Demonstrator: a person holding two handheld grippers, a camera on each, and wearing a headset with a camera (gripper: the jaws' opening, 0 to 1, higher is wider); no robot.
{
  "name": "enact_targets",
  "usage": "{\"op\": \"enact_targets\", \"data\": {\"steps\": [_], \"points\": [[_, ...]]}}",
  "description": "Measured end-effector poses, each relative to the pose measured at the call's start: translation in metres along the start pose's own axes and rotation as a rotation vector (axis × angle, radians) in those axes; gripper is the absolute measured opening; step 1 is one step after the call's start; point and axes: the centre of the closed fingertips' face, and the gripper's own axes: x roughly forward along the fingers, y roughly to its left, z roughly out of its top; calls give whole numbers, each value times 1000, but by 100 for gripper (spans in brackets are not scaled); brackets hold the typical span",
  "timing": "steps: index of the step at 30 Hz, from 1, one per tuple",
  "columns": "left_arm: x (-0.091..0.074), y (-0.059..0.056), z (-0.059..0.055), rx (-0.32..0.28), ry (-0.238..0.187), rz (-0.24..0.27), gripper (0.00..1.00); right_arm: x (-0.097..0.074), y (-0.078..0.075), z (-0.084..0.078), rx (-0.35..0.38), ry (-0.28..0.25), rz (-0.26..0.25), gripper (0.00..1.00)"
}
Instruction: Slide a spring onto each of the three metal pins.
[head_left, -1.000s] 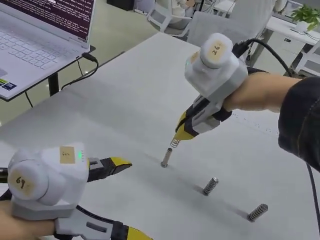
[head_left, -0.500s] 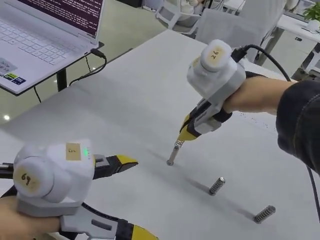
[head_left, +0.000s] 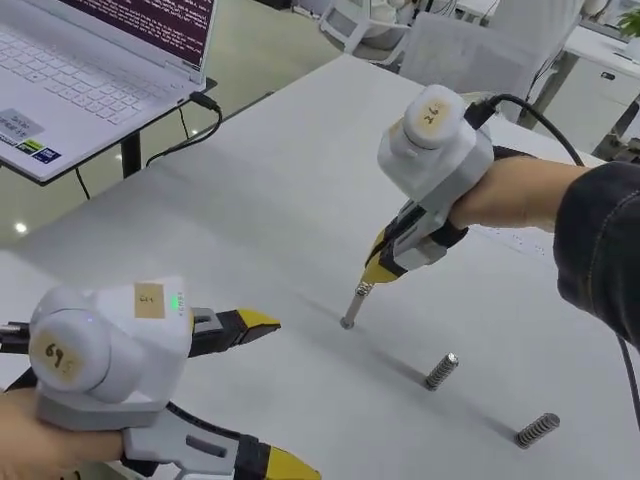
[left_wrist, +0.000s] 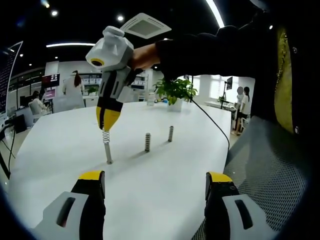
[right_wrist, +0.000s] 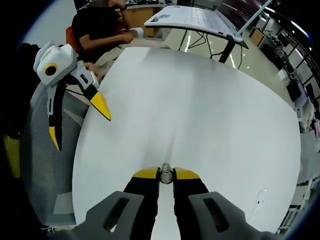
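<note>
My right gripper (head_left: 378, 273) is shut on a small spring (head_left: 364, 289), whose lower end sits over the top of a leaning metal pin (head_left: 349, 315) on the white table (head_left: 250, 200). In the right gripper view the spring (right_wrist: 166, 173) is pinched between the yellow tips. The left gripper view shows the spring (left_wrist: 105, 136) on that pin (left_wrist: 108, 153) under the right gripper (left_wrist: 108, 119). Two more pins (head_left: 440, 371) (head_left: 537, 429) to the right each carry a spring. At the near left my left gripper (head_left: 285, 395) stands open and holds nothing, apart from the pins.
An open laptop (head_left: 100, 70) stands on a side stand at the far left, with a cable (head_left: 190, 130) hanging by the table's left edge. A grey chair (head_left: 440, 50) stands beyond the far edge. A person (right_wrist: 100, 25) sits behind the left gripper (right_wrist: 75, 95).
My right gripper has come down, bringing the spring from just above the pin onto its top. The left gripper has stayed open in place; the head view has shifted slightly.
</note>
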Motion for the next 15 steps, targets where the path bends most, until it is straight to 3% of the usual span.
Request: {"op": "enact_targets", "data": {"steps": [15], "points": [[1, 1, -2, -5, 6, -12, 78, 13, 0, -7, 2, 25, 5, 7]]}}
